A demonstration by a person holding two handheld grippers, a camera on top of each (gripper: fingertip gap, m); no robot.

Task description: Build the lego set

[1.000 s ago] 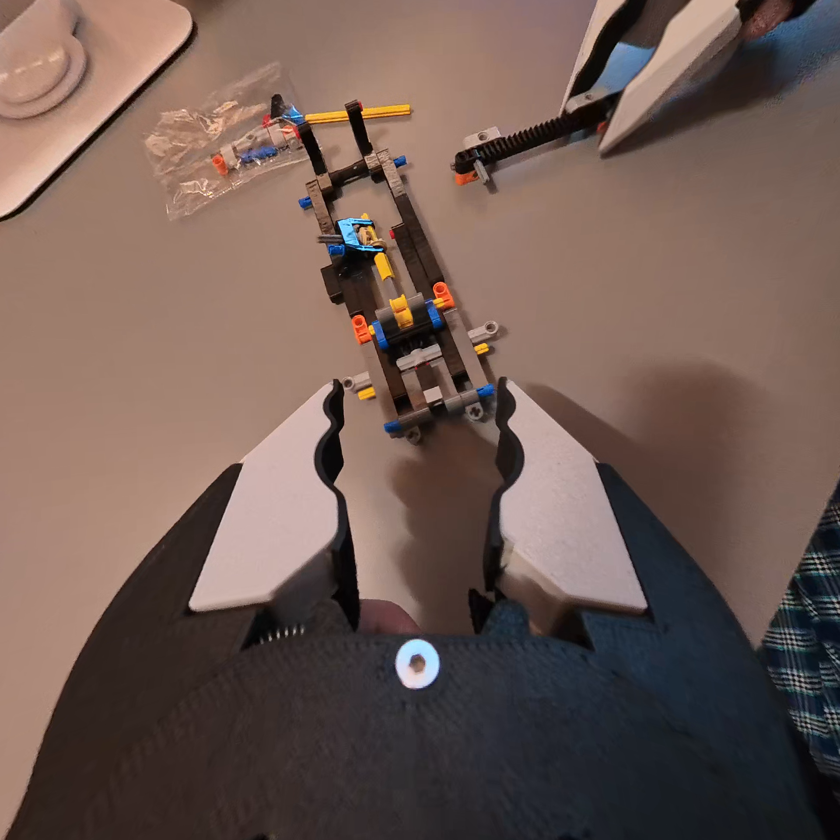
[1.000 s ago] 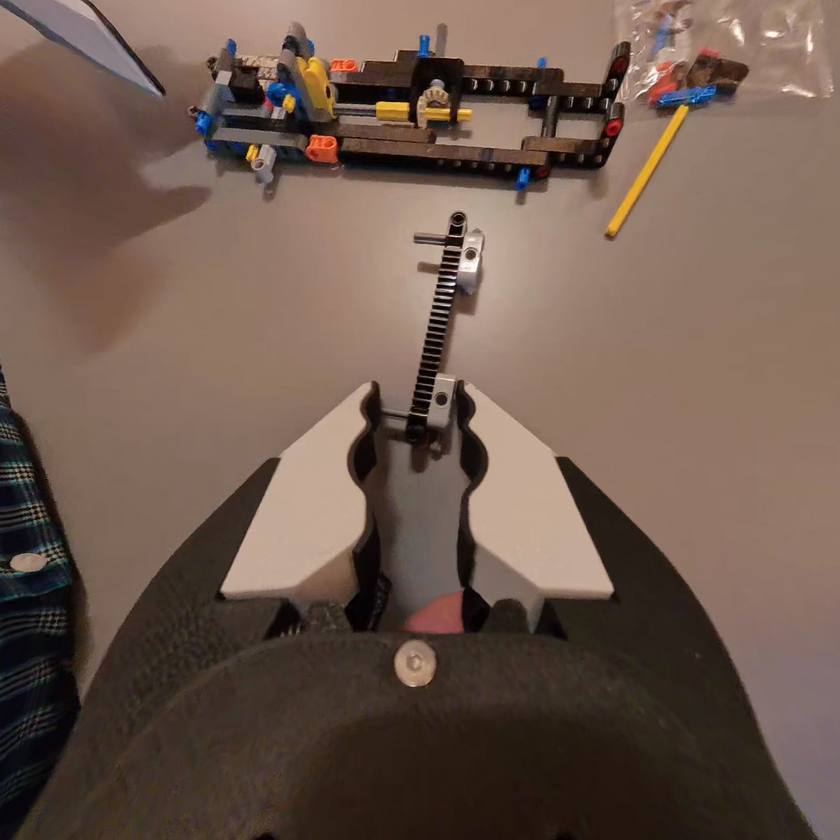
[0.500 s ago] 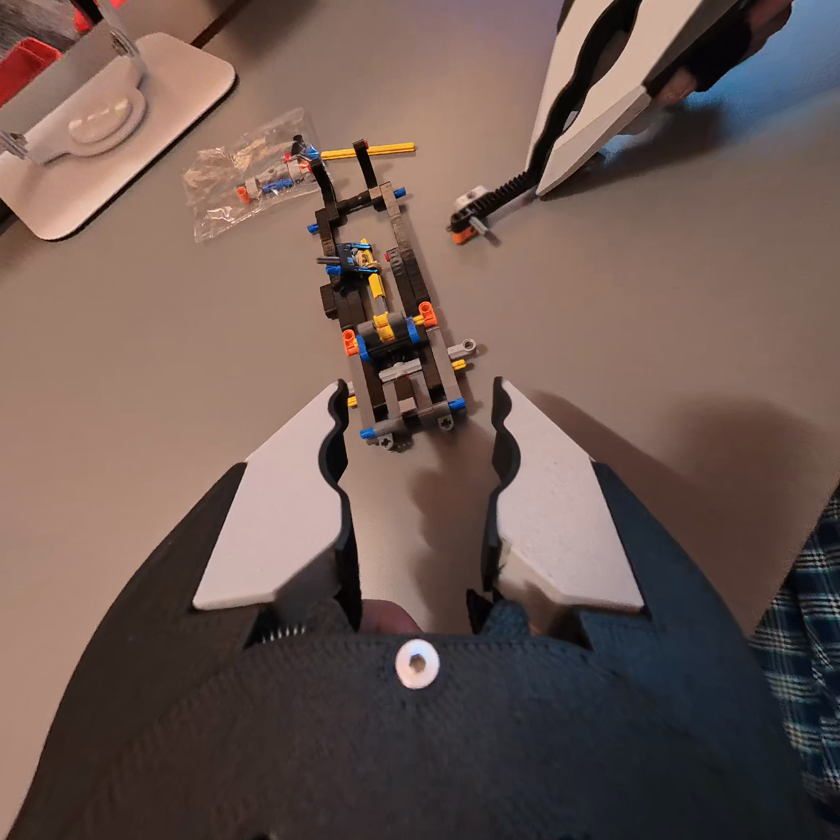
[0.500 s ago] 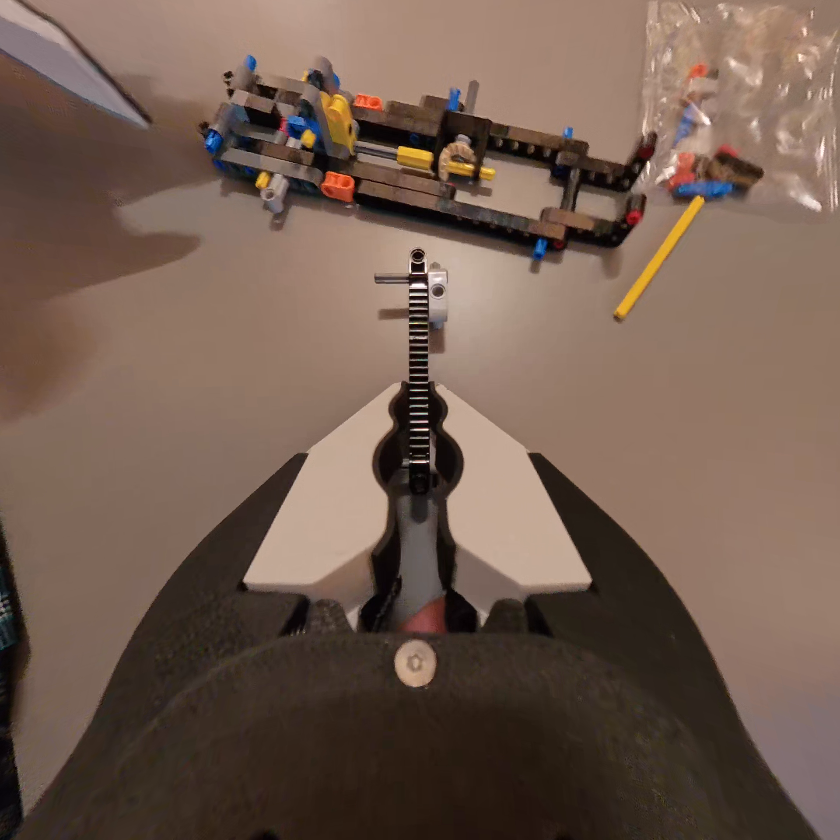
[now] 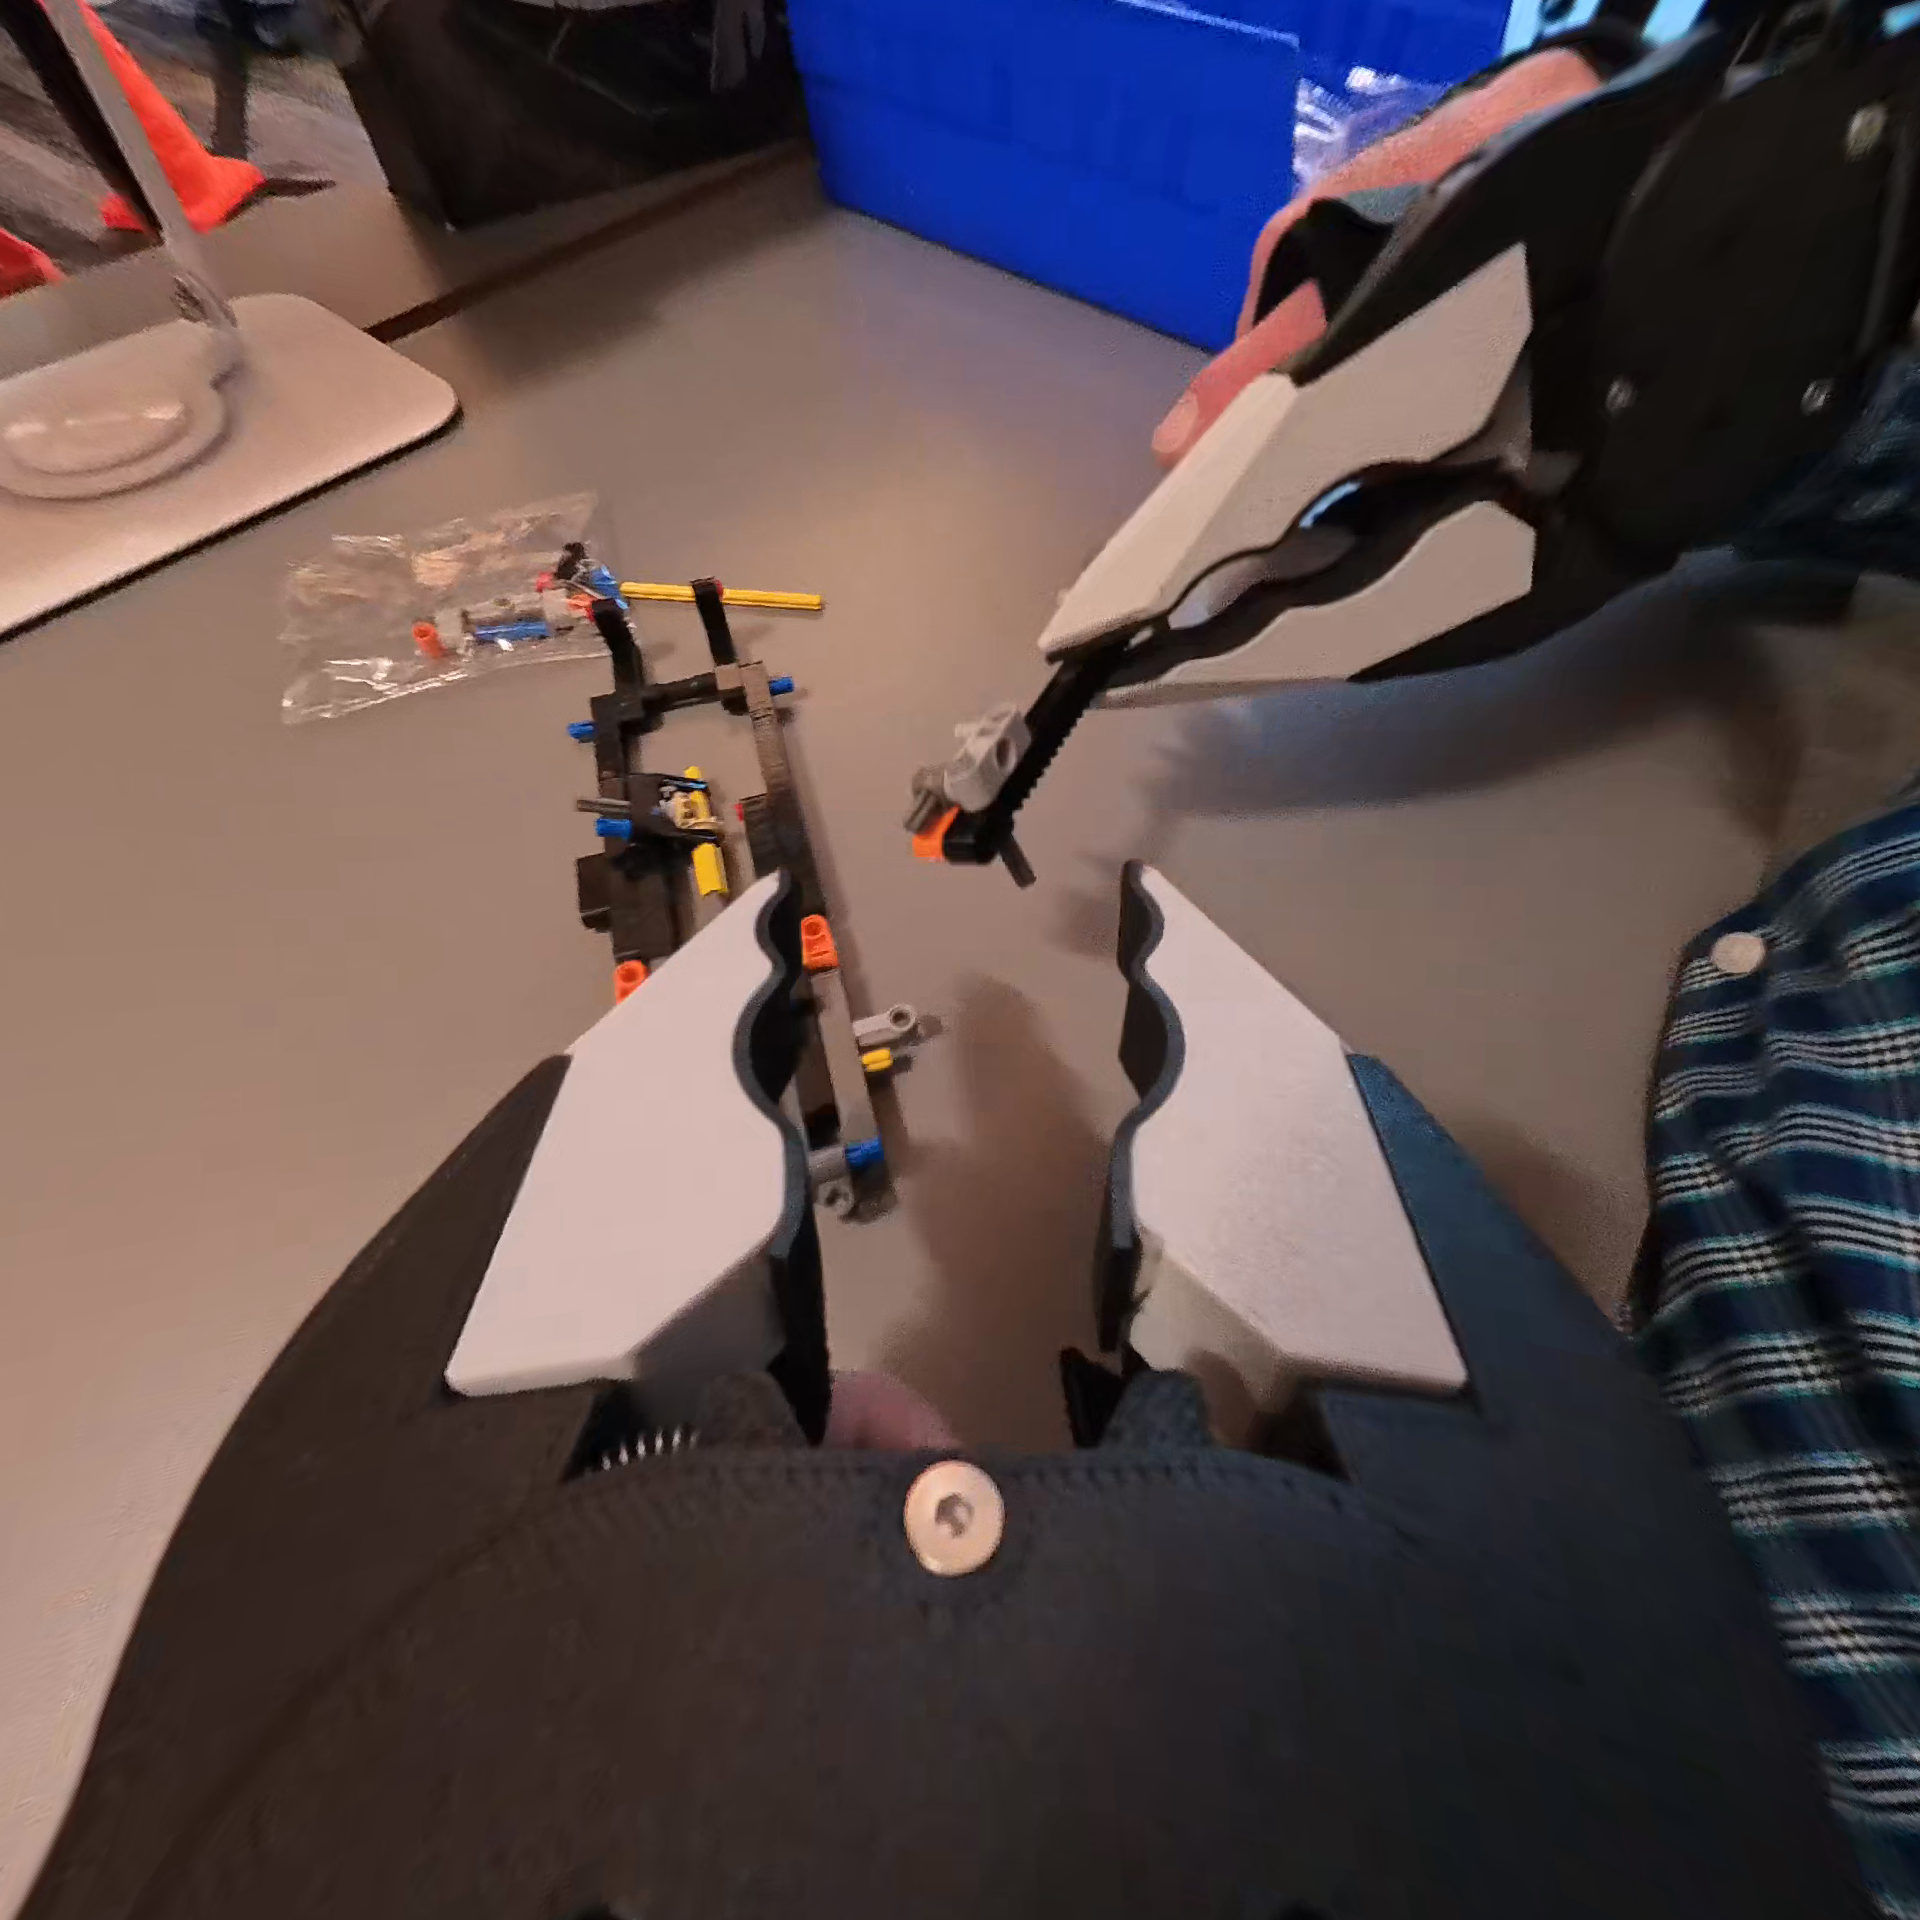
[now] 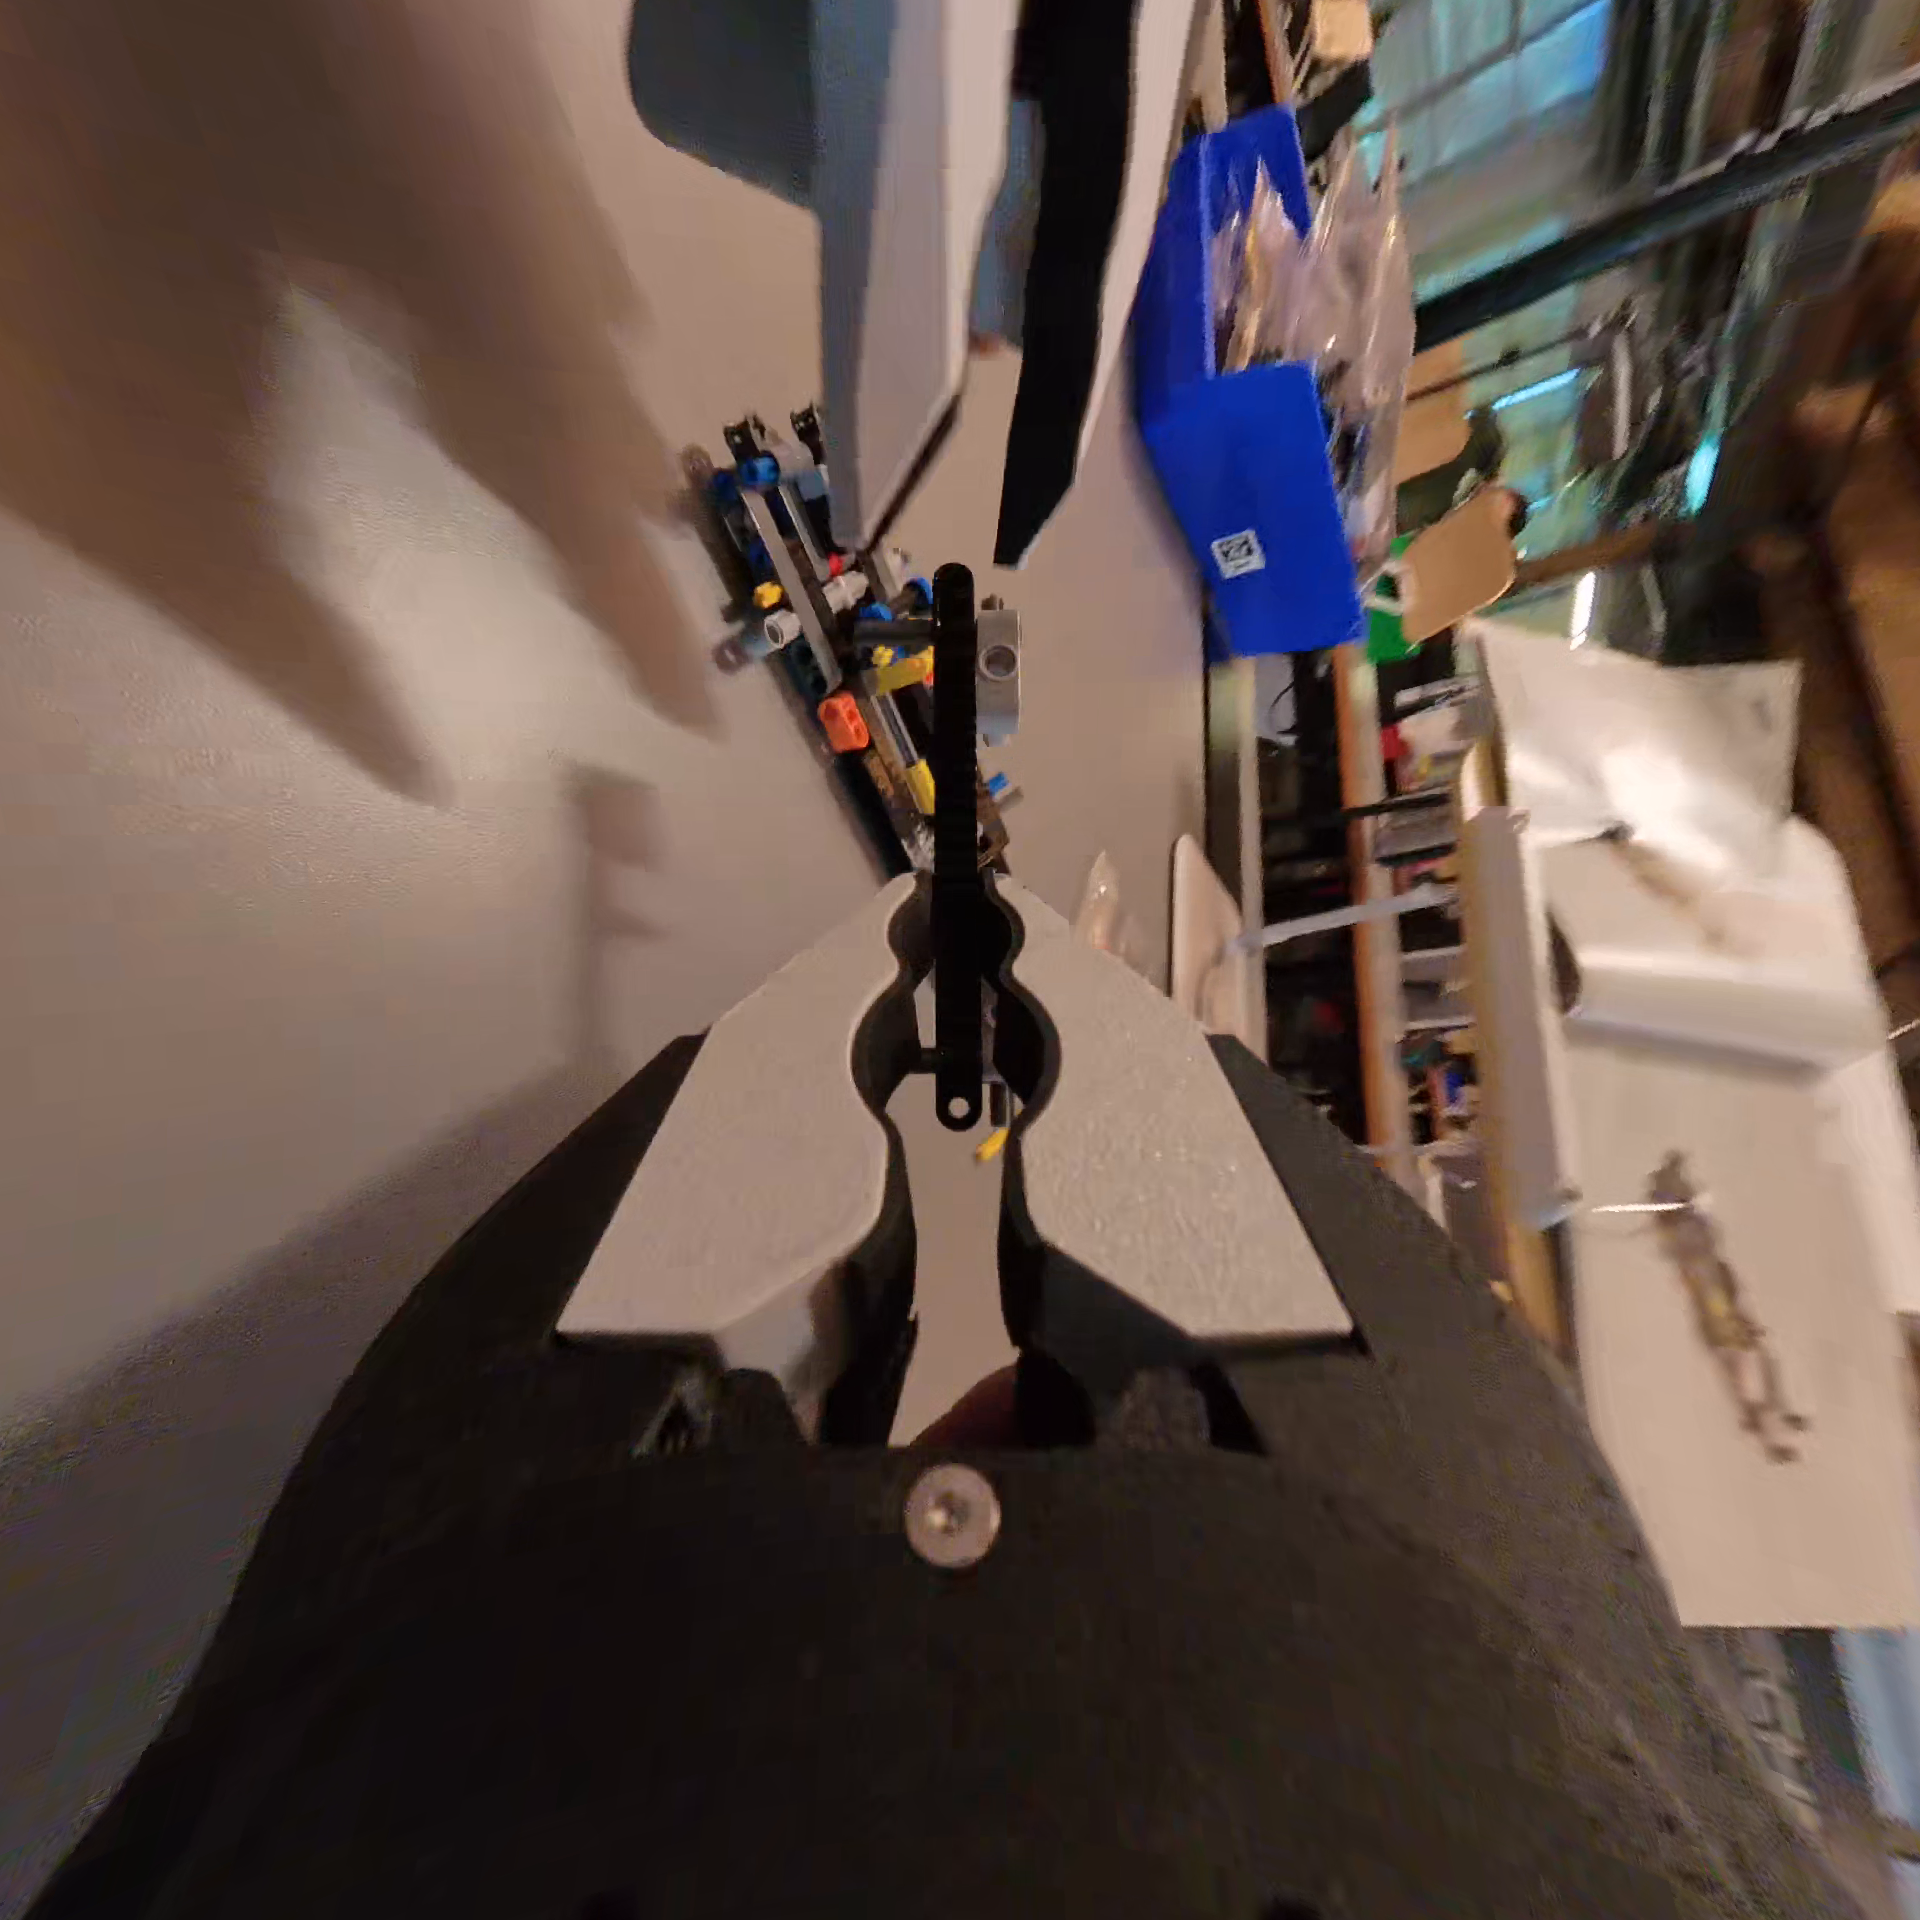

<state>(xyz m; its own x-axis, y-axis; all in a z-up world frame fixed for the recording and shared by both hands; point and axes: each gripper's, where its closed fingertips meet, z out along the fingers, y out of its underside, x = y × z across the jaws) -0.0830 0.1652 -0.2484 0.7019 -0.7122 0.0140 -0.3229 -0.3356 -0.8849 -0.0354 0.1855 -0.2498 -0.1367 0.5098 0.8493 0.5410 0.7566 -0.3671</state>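
A long black Lego chassis [image 5: 779,810] with blue, yellow and orange pins lies on the grey table [image 5: 312,1039]; it also shows in the right wrist view [image 6: 831,665]. My left gripper [image 5: 951,894] is open and empty above the chassis's near end, its left finger [image 5: 686,1039] covering part of it. My right gripper [image 6: 956,894] is shut on a black toothed rack piece [image 6: 954,790] with grey connectors at its far end. In the left wrist view the rack piece [image 5: 997,779] hangs in the air from the right gripper [image 5: 1091,644], to the right of the chassis.
A clear bag of small parts [image 5: 436,613] and a yellow axle [image 5: 727,595] lie beyond the chassis. A white stand base [image 5: 208,436] sits at the far left. A blue bin [image 5: 1039,156] stands at the table's back. A plaid sleeve [image 5: 1787,1247] is at the right. Left tips to right tips: about 6 centimetres.
My right gripper closed on the rack piece, lifted it off the table and rolled sideways. My left gripper rose and shifted right, staying open.
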